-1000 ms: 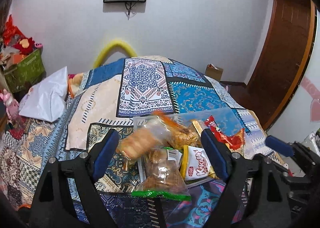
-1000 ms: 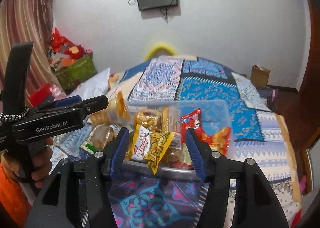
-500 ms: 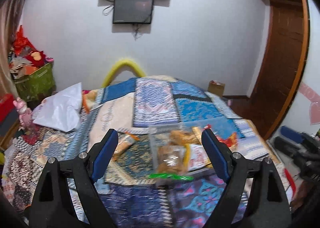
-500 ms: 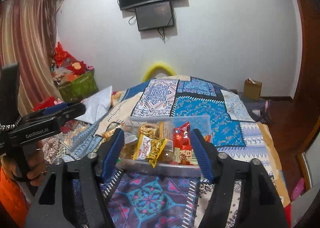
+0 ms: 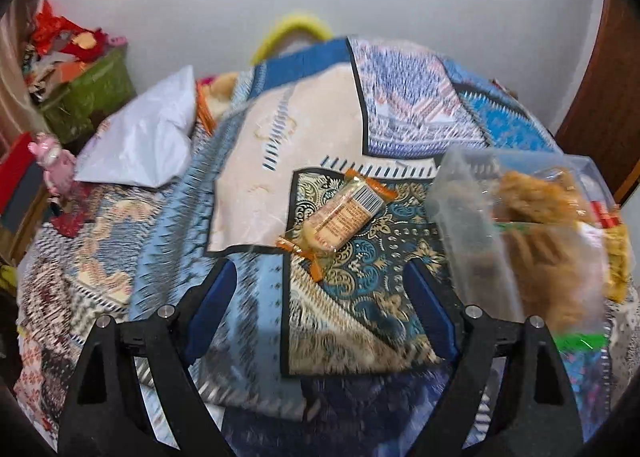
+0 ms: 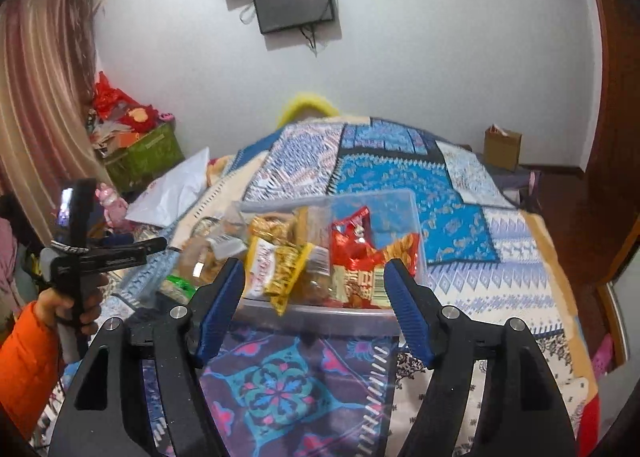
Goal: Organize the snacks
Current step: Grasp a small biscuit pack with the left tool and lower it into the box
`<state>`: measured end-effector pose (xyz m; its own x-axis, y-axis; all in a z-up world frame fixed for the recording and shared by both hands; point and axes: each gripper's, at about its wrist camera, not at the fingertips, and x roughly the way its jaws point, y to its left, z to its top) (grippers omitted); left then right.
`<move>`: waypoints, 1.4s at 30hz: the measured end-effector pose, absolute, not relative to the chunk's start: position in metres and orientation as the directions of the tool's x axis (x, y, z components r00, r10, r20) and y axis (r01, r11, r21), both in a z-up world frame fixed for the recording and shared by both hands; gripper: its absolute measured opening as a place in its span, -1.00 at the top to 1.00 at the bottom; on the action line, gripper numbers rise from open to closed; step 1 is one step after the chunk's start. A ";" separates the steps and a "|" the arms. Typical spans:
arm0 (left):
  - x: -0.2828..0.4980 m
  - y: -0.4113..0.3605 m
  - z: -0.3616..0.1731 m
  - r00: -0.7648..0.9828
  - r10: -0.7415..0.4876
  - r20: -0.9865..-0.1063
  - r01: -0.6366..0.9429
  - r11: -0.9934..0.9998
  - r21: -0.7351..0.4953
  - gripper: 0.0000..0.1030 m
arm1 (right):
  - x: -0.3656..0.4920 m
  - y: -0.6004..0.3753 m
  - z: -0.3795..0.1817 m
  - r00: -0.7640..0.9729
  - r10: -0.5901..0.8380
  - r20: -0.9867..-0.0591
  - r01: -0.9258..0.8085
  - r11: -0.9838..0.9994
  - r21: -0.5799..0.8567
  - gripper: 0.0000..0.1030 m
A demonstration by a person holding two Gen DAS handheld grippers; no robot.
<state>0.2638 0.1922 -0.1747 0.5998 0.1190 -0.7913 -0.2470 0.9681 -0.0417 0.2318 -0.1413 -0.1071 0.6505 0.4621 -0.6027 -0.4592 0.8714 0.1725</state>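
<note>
A clear biscuit packet with orange ends (image 5: 340,217) lies alone on the patterned bedspread (image 5: 280,137), just beyond my left gripper (image 5: 322,309). That gripper stands open and empty above the cloth. To its right sits a clear plastic container (image 5: 464,209) holding several snack bags, one with a green strip (image 5: 576,341). In the right wrist view the same container (image 6: 400,205) shows a red packet (image 6: 356,245) and a yellow one (image 6: 276,269). My right gripper (image 6: 316,307) is open in front of its near wall, gripping nothing. A hand in an orange sleeve holds the left gripper (image 6: 108,257) at the left.
A white plastic bag (image 5: 140,149) lies at the bed's left edge, beside a green box of clutter (image 5: 88,93). A yellow ring (image 5: 296,29) rests against the far wall. A cardboard box (image 6: 502,149) stands on the floor by the wooden door.
The biscuit packet went from between the left jaws to lying on the bedspread left of the container. The left gripper swung left and down over it. The right jaws opened wider.
</note>
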 end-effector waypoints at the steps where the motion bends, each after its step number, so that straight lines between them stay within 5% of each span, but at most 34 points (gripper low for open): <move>1: 0.275 0.194 -0.182 0.597 0.105 -0.796 -0.236 0.971 -0.049 -0.66 | 0.238 -0.142 -0.114 0.645 0.453 -0.615 -0.452 0.876 0.171 -0.34; 7: 0.324 0.193 -0.207 0.592 0.077 -0.802 -0.173 0.984 -0.033 -0.63 | 0.255 -0.151 -0.141 0.620 0.419 -0.663 -0.415 0.893 0.175 -0.34; 13: 0.345 0.190 -0.239 0.528 0.077 -0.846 -0.171 0.985 -0.017 -0.13 | 0.264 -0.163 -0.153 0.606 0.421 -0.675 -0.391 0.896 0.209 -0.34; 15: 0.340 0.189 -0.238 0.531 0.060 -0.845 -0.174 0.984 -0.040 0.32 | 0.263 -0.165 -0.152 0.604 0.429 -0.672 -0.390 0.894 0.220 -0.34; 25: 0.285 0.170 -0.163 0.630 0.069 -0.774 -0.160 0.986 -0.042 0.33 | 0.243 -0.158 -0.132 0.618 0.467 -0.632 -0.439 0.872 0.215 -0.34; 31: 0.269 0.132 -0.100 0.703 -0.045 -0.710 -0.068 0.989 -0.130 0.33 | 0.231 -0.162 -0.123 0.621 0.488 -0.613 -0.451 0.862 0.229 -0.34; 42: 0.299 0.038 -0.102 0.661 -0.153 -0.734 0.056 0.986 -0.155 0.32 | 0.225 -0.184 -0.111 0.647 0.500 -0.575 -0.439 0.861 0.255 -0.34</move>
<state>0.2991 0.0382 -0.1020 0.6613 -0.1526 -0.7344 0.0558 0.9864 -0.1547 0.2254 -0.1841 -0.1105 0.6473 0.5002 -0.5752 -0.4392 0.8615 0.2550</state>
